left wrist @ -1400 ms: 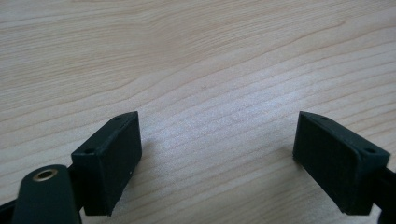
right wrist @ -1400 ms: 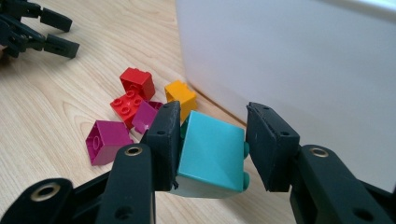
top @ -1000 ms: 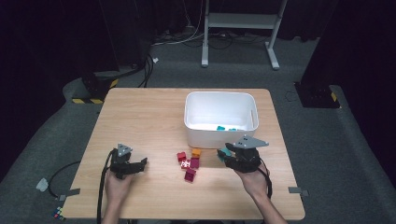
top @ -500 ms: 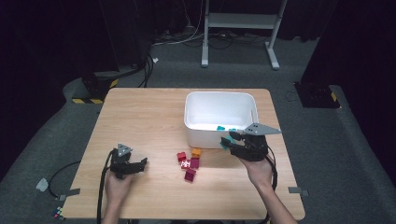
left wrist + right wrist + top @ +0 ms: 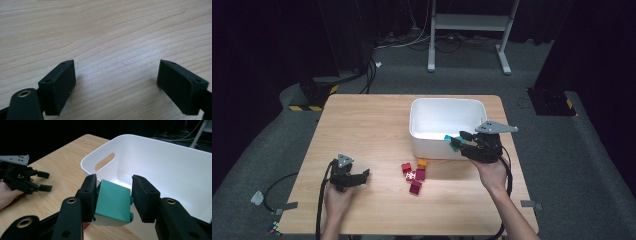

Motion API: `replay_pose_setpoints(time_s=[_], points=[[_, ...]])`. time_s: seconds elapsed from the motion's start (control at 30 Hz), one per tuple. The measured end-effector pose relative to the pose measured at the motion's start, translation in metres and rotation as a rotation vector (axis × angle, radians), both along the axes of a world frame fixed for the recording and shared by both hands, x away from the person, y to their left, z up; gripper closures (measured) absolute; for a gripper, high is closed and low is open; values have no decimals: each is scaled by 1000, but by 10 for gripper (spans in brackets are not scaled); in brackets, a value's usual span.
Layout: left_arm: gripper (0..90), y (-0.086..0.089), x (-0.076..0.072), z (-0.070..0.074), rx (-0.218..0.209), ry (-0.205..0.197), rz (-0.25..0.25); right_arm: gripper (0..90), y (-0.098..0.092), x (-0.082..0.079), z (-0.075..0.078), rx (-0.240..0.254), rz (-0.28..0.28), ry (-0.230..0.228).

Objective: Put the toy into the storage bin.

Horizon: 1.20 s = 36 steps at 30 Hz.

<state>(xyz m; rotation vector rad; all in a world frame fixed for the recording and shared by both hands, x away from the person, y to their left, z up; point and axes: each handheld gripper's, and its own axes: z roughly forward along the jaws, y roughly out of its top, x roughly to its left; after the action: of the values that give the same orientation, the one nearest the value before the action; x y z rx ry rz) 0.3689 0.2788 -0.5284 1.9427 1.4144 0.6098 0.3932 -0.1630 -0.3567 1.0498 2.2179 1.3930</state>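
At the lower left of the high view, the left gripper is being held low over the wooden table by a hand. In the left gripper view its jaws are being kept wide apart with bare wood grain between them; nothing is being gripped.

Toward the lower centre of the high view, a small cluster of loose blocks is being left on the table: an orange block, a red block, a magenta block and a dark red block, all lying close together, just in front of the bin.

At centre right, a white plastic bin is being shown standing on the table. Its inside is largely washed out by glare, so its contents cannot be told for certain. A handle slot is being seen in its near wall in the right gripper view.

At the right, the right gripper is being held at the bin's front rim. A teal block is being clamped between its two jaws, studs facing the right-hand jaw, and is being positioned just over the rim.
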Motion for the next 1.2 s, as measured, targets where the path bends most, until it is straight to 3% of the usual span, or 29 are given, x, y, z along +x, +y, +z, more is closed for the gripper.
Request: replay_pose_setpoints(time_s=[0.5,1.2], points=[[156,0,0,0,0,0,0,565,4,14,13,-44,-13,-1],[156,0,0,0,-2,0,1,565,11,56,22,-58,-93,21]])
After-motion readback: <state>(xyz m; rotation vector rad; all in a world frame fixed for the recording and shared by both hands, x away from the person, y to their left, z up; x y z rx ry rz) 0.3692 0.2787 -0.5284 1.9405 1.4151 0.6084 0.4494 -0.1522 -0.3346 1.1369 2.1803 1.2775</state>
